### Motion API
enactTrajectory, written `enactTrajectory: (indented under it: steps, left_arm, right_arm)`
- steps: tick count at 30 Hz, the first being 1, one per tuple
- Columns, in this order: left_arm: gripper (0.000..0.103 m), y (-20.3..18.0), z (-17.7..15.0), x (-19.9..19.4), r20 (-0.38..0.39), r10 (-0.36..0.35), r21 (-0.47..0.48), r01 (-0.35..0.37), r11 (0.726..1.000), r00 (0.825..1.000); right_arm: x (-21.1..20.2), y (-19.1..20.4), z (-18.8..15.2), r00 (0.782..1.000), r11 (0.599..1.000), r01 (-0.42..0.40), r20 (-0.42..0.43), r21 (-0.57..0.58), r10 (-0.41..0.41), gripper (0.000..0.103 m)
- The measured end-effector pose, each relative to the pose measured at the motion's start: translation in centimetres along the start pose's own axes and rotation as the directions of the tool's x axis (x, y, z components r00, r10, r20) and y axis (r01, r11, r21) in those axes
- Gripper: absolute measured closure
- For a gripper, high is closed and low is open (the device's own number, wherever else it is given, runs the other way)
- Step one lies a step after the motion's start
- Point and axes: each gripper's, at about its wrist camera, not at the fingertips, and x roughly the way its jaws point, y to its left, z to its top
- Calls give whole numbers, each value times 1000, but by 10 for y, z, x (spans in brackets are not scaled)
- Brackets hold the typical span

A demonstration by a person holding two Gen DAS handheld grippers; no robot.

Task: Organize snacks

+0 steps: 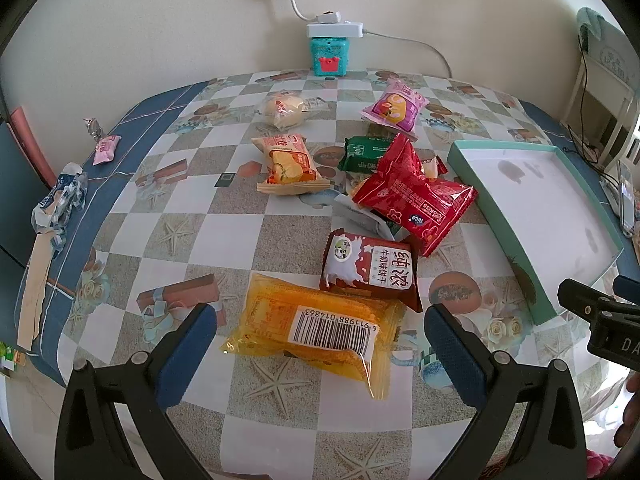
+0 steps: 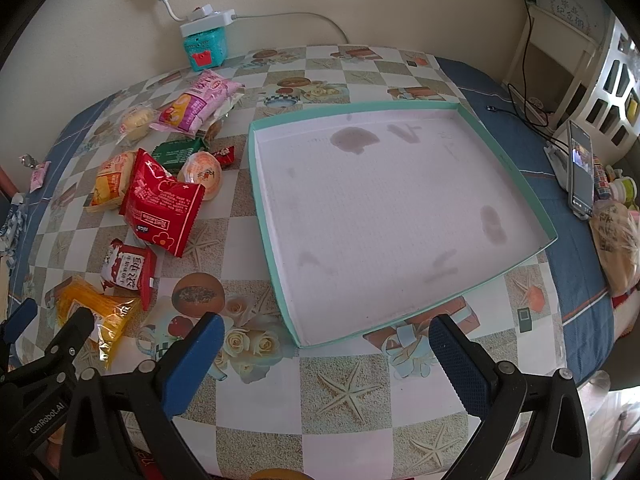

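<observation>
while the left gripper hangs with its jaws wide apart over the orange packet, nothing is gripped yet, and the right gripper waits just as wide apart and empty at the near edge of the teal tray. the tray has nothing in it; all the snacks lie on the table to its left, the orange packet nearest, a brown biscuit packet touching its far edge, and a red bag on top of a small heap further back. the likely slip here is the packet itself: its clear wrapper looks slick and puffy, so a pinch on the film alone could let it slide out or tear. because the brown packet overlaps the orange one's corner, closing too far forward could catch both or drag the brown one along. the tray's low wall could also snag a packet carried too low.
</observation>
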Motion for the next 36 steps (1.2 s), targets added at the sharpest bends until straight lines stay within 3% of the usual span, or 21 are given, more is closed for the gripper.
enactTrajectory:
  steps: [36]
  left_arm:
    - [0, -2, 1, 5, -18, -5, 18, 6, 1000, 1000]
  right_arm:
    - [-1, 0, 4, 1000, 1000, -6, 6, 6, 5, 0]
